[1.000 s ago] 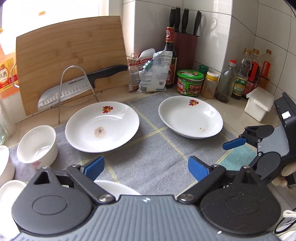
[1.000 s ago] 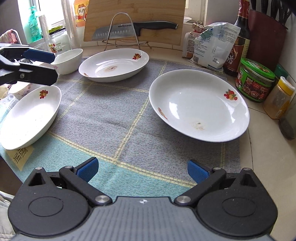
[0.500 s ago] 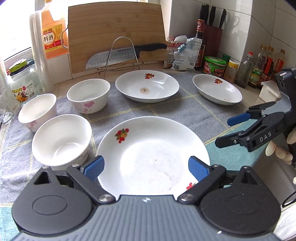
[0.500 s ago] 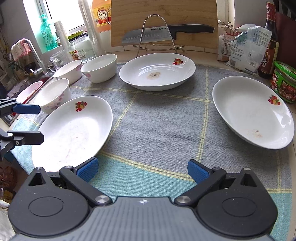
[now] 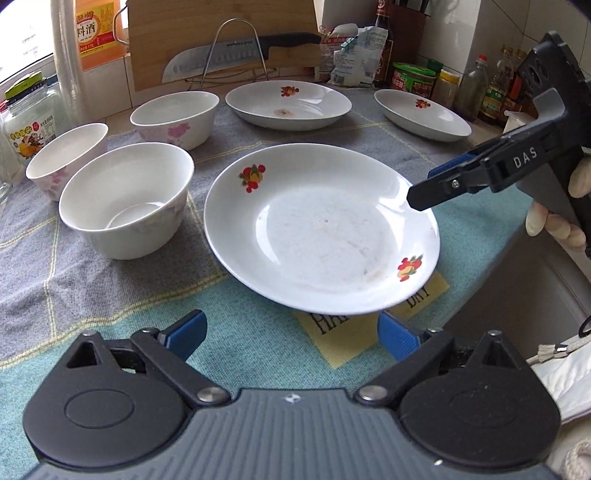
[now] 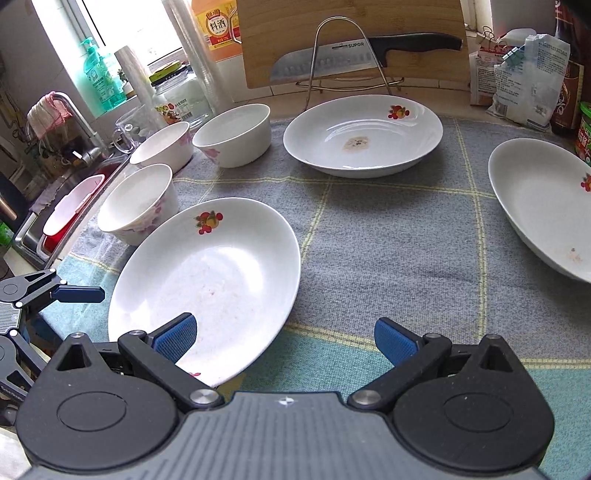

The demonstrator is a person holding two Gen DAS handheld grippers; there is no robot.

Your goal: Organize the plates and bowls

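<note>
Daylight floods in from the window [image 6: 110, 33] at the far left, which is blown out to near white in the right wrist view. The light is soft and even; the near plate [image 5: 321, 229] throws only a faint shadow on the cloth [image 5: 92, 295] and carries a pale sheen across its basin. Both views are sharp, without motion blur. Fisheye distortion bends the cutting board [image 6: 351, 40] and bottles at the edges, and dark vignetting clips the corners.

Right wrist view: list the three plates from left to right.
Near plate → middle plate with a brown stain → right plate, cut off by the frame edge.
</note>
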